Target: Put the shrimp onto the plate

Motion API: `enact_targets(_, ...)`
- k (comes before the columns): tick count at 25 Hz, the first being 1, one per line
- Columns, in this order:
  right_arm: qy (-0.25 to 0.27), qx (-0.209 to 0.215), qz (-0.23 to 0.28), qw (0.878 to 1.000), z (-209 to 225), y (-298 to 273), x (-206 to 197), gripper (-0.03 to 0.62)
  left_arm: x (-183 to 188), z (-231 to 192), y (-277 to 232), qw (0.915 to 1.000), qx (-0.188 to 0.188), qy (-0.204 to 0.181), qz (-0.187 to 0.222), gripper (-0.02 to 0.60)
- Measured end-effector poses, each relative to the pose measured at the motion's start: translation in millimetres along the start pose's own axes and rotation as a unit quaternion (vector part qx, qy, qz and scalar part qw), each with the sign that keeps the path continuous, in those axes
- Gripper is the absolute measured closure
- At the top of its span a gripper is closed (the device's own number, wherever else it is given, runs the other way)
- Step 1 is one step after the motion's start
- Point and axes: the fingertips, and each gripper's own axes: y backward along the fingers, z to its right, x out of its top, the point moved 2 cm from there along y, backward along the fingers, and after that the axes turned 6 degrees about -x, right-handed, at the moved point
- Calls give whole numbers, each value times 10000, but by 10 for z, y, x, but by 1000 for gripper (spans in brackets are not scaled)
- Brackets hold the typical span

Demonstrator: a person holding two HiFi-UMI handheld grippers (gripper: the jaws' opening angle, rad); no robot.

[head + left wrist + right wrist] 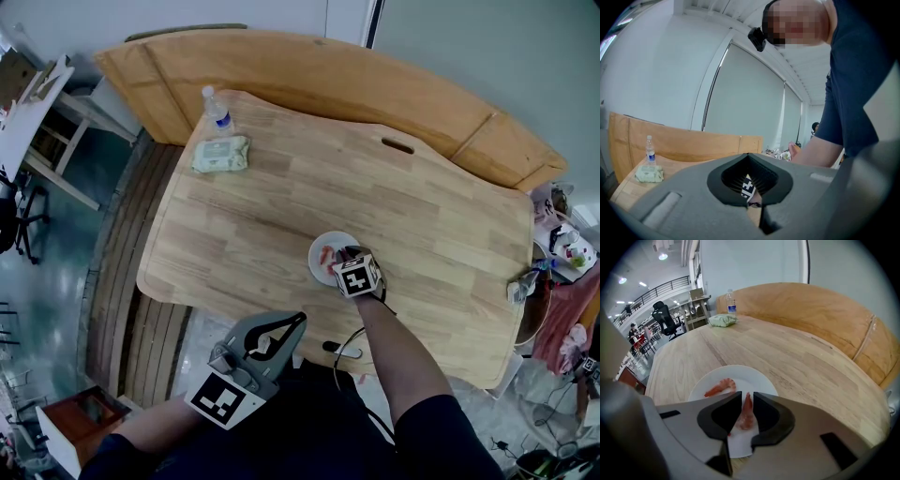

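Observation:
A small white plate [322,241] [757,375] stands near the front edge of the wooden table [422,216]. One orange shrimp [720,386] [325,255] lies on its left part. My right gripper [345,255] [746,401] hovers low over the plate's near right side. Its jaws stand a narrow gap apart with a second shrimp [746,414] pinched between them, tail pointing away. My left gripper [296,321] [761,208] is held off the table's front edge, in front of the person's body, shut and empty.
A water bottle [216,108] [731,300] and a green wipes pack [221,155] [723,320] sit at the table's far left corner. Curved wooden boards [309,70] lean behind the table. Small clutter [523,286] sits at the right edge.

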Motion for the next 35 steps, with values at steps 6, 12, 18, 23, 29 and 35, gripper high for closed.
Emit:
enact_targets(6,-114,44,323,9994,12,112,102,491,21,43,9,10000,-13,-29,42,577)
enact_targets(12,-220,85,682,9974,-38,324,168,491,58,85,5,9999,-78,-18,133,577)
enact_targets(18,-433,76,1155,9923,-127,781,260,491,125,144,-4,9995,-146,15,281,577)
enact_targets(23,-624,136,1607,9849,-248,1267,335,494,198,195,-25,9988,-274,-7,394,577)
enact_targets(29,-745,353,1958,9772,-493,1832,359,511,227,263,-34,9983,-418,-40,402,577)
enact_targets(35,-817,479,2400,9661,-618,2400,510,536,202,294,-15,9980,-487,23,393,577)
